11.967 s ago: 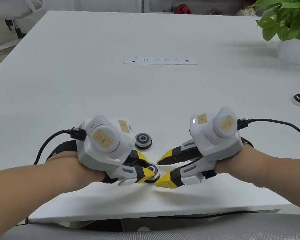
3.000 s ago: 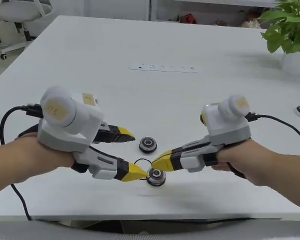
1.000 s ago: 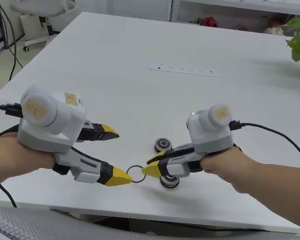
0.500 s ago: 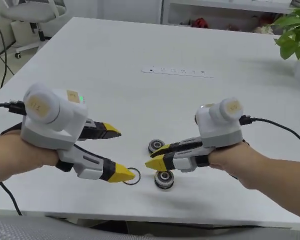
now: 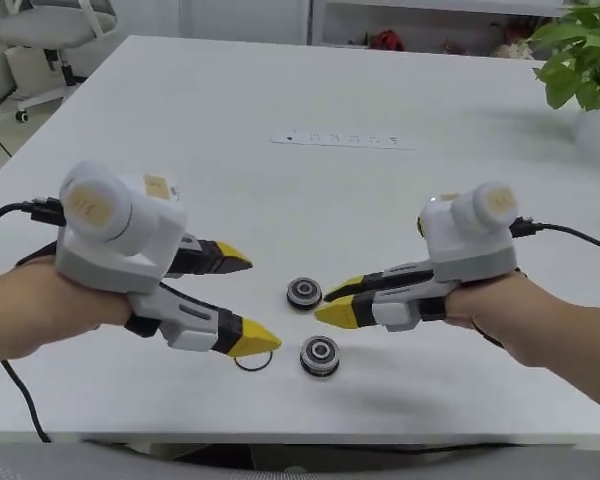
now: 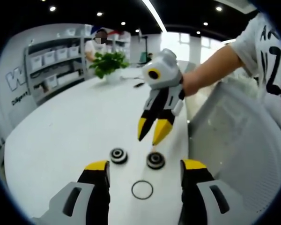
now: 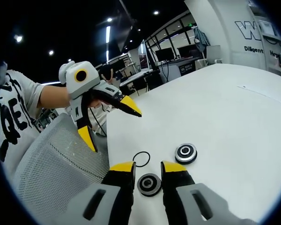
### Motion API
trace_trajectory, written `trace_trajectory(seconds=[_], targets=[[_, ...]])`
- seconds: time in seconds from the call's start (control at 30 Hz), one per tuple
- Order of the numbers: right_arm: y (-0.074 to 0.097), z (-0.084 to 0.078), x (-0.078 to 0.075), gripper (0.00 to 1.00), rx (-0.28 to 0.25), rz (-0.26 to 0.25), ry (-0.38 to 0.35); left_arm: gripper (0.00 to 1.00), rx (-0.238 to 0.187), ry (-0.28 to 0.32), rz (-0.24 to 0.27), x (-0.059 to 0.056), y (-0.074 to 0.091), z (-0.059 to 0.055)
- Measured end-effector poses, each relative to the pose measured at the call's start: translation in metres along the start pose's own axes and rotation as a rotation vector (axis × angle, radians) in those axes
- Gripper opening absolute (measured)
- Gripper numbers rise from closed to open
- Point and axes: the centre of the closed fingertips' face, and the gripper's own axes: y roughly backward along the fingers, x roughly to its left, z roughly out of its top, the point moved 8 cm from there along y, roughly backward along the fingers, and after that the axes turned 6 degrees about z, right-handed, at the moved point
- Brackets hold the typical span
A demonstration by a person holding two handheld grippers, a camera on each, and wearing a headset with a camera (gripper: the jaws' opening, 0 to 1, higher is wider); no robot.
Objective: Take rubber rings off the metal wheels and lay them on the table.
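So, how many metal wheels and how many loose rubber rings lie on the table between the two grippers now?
Metal wheels: 2, the far wheel and the near wheel
Rubber rings lying free: 1, the loose ring
Total: 3

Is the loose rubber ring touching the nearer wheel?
Apart. The left gripper view shows bare table between the rubber ring and the nearer wheel; the head view shows the same gap.

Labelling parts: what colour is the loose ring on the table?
The ring is black; clearest in left gripper view.
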Motion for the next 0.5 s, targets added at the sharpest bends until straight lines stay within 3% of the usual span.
trace_trajectory(seconds=[0.5], targets=[[0.006, -0.015, 0.004, 0.19, 0.010, 0.016, -0.013, 0.56, 0.003, 0.027, -0.011, -0.002, -0.021, 0.001]])
